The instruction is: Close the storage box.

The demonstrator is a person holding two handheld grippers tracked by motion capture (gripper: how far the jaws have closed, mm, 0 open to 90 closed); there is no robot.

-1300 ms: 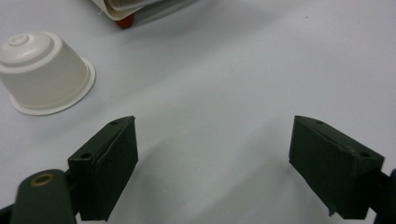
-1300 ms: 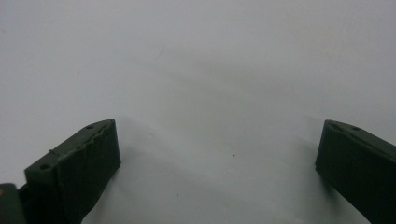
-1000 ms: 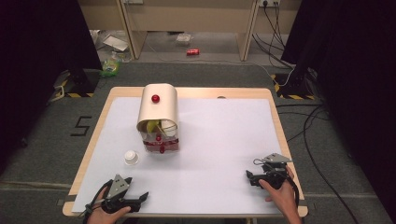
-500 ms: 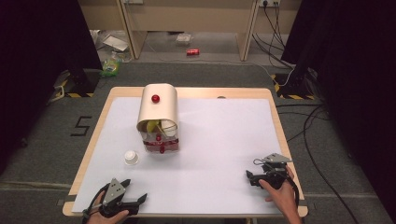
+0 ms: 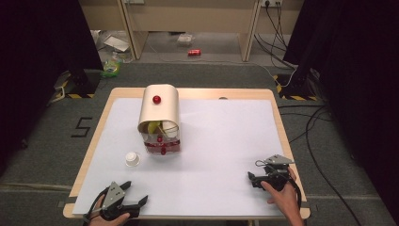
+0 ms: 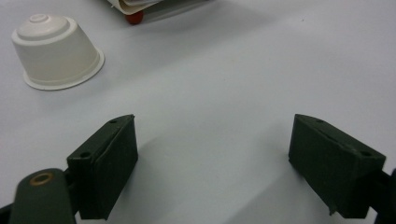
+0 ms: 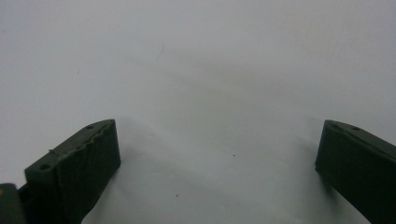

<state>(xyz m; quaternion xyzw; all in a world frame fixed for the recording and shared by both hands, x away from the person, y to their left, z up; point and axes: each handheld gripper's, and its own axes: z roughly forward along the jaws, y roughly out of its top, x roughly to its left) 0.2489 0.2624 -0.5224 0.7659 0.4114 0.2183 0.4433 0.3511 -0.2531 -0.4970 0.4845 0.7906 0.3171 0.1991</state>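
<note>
White table, small cup (upside down) near gaping left gripper

Cream roll-top box with red knob stands well ahead of the left gripper fingers, slightly to their right; yellow and red items sit in its open front. White sheet lies under both sets of fingers, over a wooden table. Red can lies on the floor far beyond the fingers. Floor mark "5" is ahead-left of the left fingers. Cables run ahead-right of the right gripper fingers.
</note>
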